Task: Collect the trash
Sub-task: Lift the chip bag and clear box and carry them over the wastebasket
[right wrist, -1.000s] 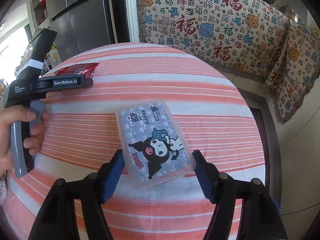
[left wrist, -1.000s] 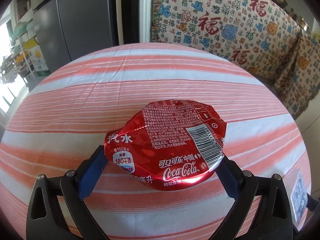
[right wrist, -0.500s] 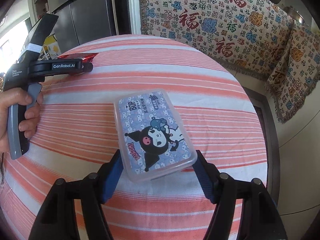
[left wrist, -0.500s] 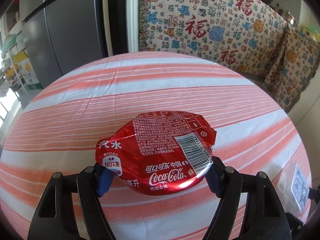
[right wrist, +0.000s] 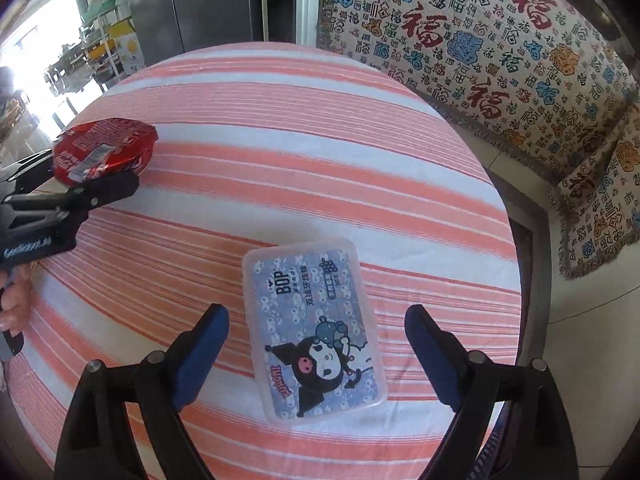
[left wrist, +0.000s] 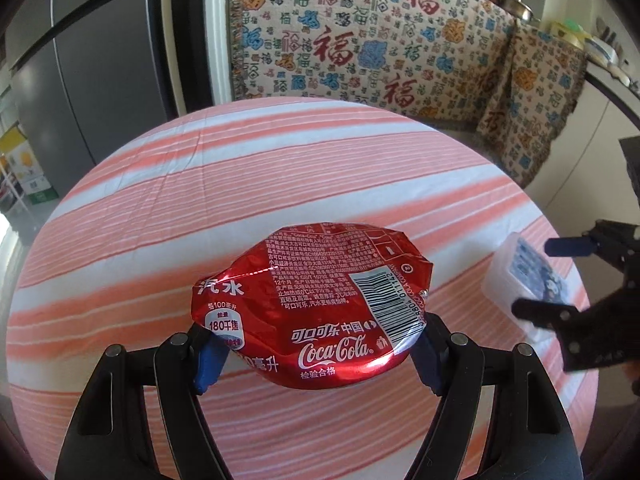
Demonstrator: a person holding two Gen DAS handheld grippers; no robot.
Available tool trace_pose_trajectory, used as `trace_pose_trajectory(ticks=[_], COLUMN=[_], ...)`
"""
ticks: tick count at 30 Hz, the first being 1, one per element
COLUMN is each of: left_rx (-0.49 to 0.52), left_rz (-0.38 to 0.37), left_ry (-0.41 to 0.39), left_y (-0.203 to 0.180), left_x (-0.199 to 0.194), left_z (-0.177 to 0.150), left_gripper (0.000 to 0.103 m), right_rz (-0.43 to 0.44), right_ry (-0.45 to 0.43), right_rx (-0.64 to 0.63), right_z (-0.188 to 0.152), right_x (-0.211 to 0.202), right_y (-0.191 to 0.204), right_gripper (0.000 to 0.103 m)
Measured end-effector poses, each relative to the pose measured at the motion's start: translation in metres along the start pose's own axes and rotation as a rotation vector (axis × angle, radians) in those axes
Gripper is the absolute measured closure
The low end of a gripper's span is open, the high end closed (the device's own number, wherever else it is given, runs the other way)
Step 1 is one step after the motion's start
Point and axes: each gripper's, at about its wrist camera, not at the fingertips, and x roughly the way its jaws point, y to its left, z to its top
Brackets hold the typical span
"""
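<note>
My left gripper is shut on a crushed red Coca-Cola can and holds it above the striped table. The can also shows in the right wrist view, at the far left, clamped in the left gripper. My right gripper is open, its blue pads on either side of a clear plastic box with a cartoon label that lies flat on the cloth, apart from both pads. In the left wrist view the box and right gripper are at the right edge.
The round table wears a pink-and-white striped cloth. A sofa with a patterned throw stands behind it. A grey fridge is at the back left. The table's edge drops to the floor on the right.
The right gripper has opened wider and the box now lies loose between its pads, farther right on the table. The left gripper has closed on the can and lifted it.
</note>
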Motion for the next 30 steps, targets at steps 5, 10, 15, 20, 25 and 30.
trace_pose_trajectory(ticks=[5, 10, 15, 20, 25, 30], left_rx=[0.024, 0.061, 0.104, 0.152, 0.211, 0.269], left_rz=[-0.038, -0.077, -0.139, -0.206, -0.287, -0.365], left_ry=[-0.007, -0.022, -0.042, -0.044, -0.03, 0.008], left_y=[-0.019, -0.049, -0.091, -0.149, -0.221, -0.295], left_x=[-0.021, -0.046, -0.069, -0.082, -0.084, -0.074], left_z=[-0.005, -0.008, -0.01, -0.014, -0.02, -0.032], left_gripper=[0.026, 0.026, 0.026, 0.026, 0.026, 0.026], right_rz=[-0.027, 0.017, 0.041, 0.017, -0.06, -0.123], right_ry=[-0.016, -0.063, -0.092, -0.115, -0.12, -0.105], right_rx=[0.026, 0.112, 0.2, 0.274, 0.363, 0.496], right_z=[-0.004, -0.016, -0.035, -0.075, -0.138, -0.204], right_x=[-0.02, -0.052, -0.081, -0.107, -0.127, -0.131], right_y=[-0.001, -0.017, -0.043, -0.079, -0.13, -0.19], right_gripper=[0.038, 0.038, 0.038, 0.038, 0.038, 0.038])
